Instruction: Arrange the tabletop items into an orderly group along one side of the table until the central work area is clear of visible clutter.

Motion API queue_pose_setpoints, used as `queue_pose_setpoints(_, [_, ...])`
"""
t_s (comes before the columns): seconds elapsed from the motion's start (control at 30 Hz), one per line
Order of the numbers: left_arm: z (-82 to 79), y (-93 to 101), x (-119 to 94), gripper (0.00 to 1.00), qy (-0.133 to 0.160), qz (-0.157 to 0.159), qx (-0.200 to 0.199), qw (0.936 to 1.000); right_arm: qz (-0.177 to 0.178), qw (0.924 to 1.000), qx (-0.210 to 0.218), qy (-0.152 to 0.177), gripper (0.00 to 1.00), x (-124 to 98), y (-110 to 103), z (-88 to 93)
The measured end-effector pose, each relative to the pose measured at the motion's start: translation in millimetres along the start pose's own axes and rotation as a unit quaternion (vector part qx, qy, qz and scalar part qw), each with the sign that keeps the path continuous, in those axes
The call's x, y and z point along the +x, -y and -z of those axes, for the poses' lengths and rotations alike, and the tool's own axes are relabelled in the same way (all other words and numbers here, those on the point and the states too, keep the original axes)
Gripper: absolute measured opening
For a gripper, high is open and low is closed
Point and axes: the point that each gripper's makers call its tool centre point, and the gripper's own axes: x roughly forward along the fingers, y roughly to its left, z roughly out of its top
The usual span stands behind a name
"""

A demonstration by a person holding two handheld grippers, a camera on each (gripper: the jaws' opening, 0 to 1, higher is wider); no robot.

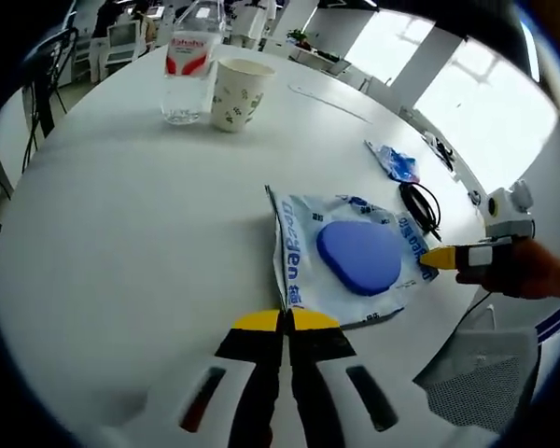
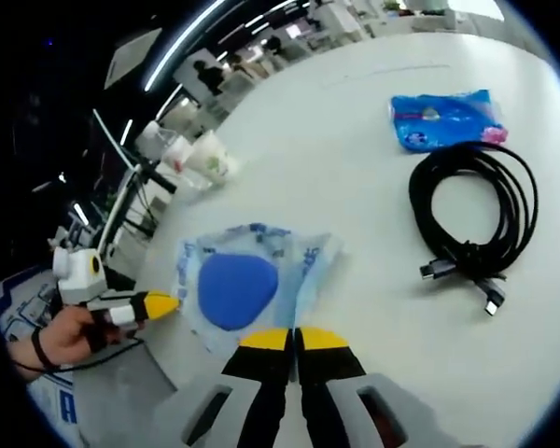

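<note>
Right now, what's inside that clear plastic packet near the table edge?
Inside the clear printed packet lies a flat, rounded blue pad, seen through the plastic in both views. Its underside, and anything beneath it, is hidden.

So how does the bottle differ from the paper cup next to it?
The bottle is clear plastic with a red and white label; the paper cup is opaque cream with small dark prints. The bottle stands taller than the cup. The cup is open at the top; the bottle's top is cut off by the picture's edge. Both stand upright, side by side on the white table.
</note>
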Motion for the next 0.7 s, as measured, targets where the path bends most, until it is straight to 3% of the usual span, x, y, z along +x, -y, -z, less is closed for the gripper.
queue_pose_setpoints(0.23, [-15.3,8.8,5,0.0,-0.005,0.017,0.003,0.9998,-0.012,0.9996,-0.002,0.025,0.0,-6,-1,-21.6])
queue_pose_setpoints(0.3, [-25.8,9.3,6,0.0,0.006,0.022,0.001,0.9997,-0.033,0.9985,-0.006,0.043,0.0,-10,-6,-36.2])
queue_pose_setpoints(0.47, [-58.5,15.3,15,0.0,0.023,0.031,0.006,0.9993,-0.033,0.9976,-0.027,0.054,0.0,-16,-1,-64.9])
queue_pose_setpoints(0.7, [-99.7,25.6,33,0.0,0.036,0.032,0.0,0.9988,-0.015,0.9977,-0.02,0.063,0.0,-12,20,-95.5])
